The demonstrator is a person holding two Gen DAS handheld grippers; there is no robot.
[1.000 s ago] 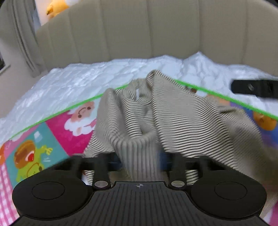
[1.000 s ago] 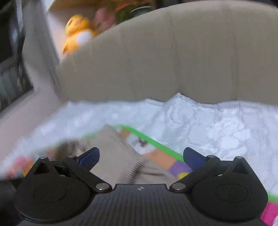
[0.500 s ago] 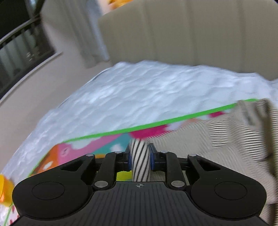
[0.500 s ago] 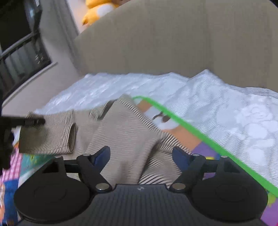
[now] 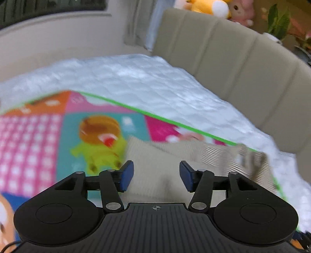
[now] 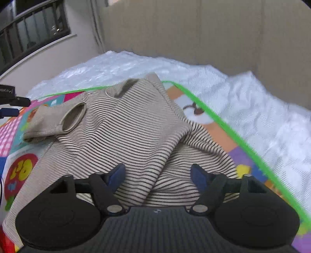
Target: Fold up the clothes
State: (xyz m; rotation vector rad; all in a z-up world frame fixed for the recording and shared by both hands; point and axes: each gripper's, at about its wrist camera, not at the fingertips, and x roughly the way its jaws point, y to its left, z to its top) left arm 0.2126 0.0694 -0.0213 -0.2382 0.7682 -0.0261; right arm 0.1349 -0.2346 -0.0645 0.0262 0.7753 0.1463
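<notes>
A beige sweater with dark stripes lies crumpled on a colourful cartoon play mat on a bed. Its left sleeve lies spread out to the left, cuff open. My right gripper is open and empty, low over the sweater's near folds. My left gripper is open and empty, over the blurred sleeve end. The left gripper's tip shows at the far left of the right wrist view.
The mat has a green border and lies on a white quilted bedspread. A beige padded headboard stands behind, with plush toys on top. A wall and a window are at the left.
My left gripper carried the sleeve cuff out to the left, then opened and let it go on the mat. My right gripper came down closer over the sweater, still open.
</notes>
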